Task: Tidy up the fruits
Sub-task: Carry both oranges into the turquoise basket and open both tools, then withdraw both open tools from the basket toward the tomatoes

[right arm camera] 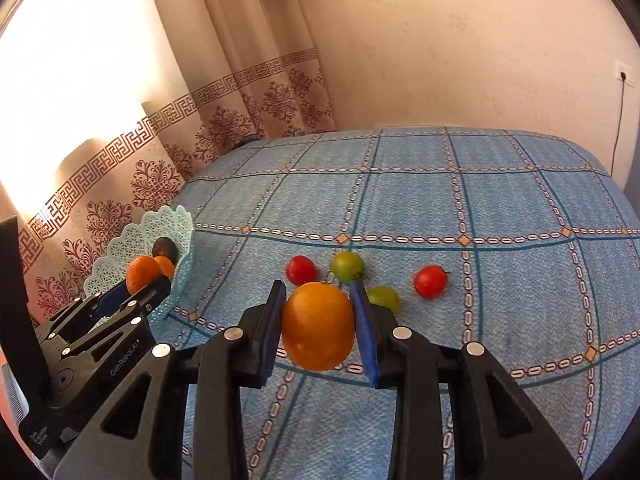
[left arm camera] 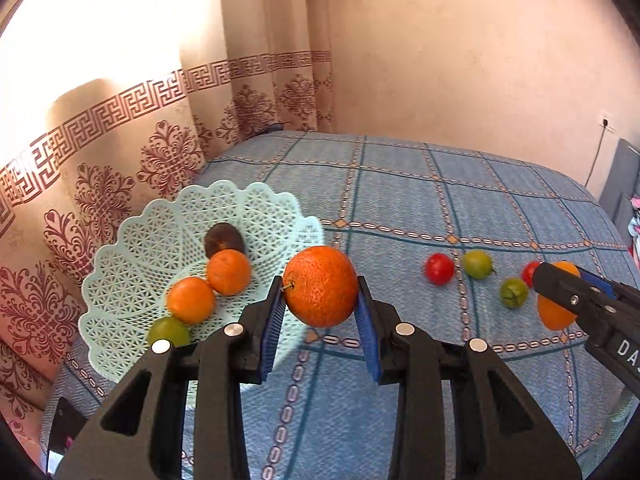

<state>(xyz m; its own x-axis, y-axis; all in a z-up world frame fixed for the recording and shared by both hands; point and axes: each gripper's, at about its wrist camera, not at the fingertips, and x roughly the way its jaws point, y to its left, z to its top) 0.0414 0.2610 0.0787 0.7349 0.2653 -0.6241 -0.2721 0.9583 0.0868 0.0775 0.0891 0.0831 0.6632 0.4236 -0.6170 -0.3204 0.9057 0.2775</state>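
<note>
Your left gripper (left arm camera: 321, 294) has both blue pads clamped on a rough-skinned orange (left arm camera: 321, 286), held just off the blue checked bedspread (left arm camera: 400, 184) beside the mint lattice basket (left arm camera: 132, 240), which sits at the bedspread's left edge by the curtain (left arm camera: 120, 148). In the basket: two smaller oranges (left arm camera: 191, 300), touching each other, a dark fruit (left arm camera: 224, 239) behind them, and a green fruit (left arm camera: 169, 331) at the near rim. Your right gripper (right arm camera: 319, 330) is closed w/ both pads on a smooth orange fruit (right arm camera: 318, 326), near the bedspread's middle. Just beyond it, loose on the cloth: two red tomatoes (right arm camera: 301, 270), one to the left and one well to the right, and two green tomatoes (right arm camera: 346, 266) between them, the nearer one partly hidden behind your right finger. In the right-wrist view your left gripper shows at the left edge, its orange in front of the basket.
</note>
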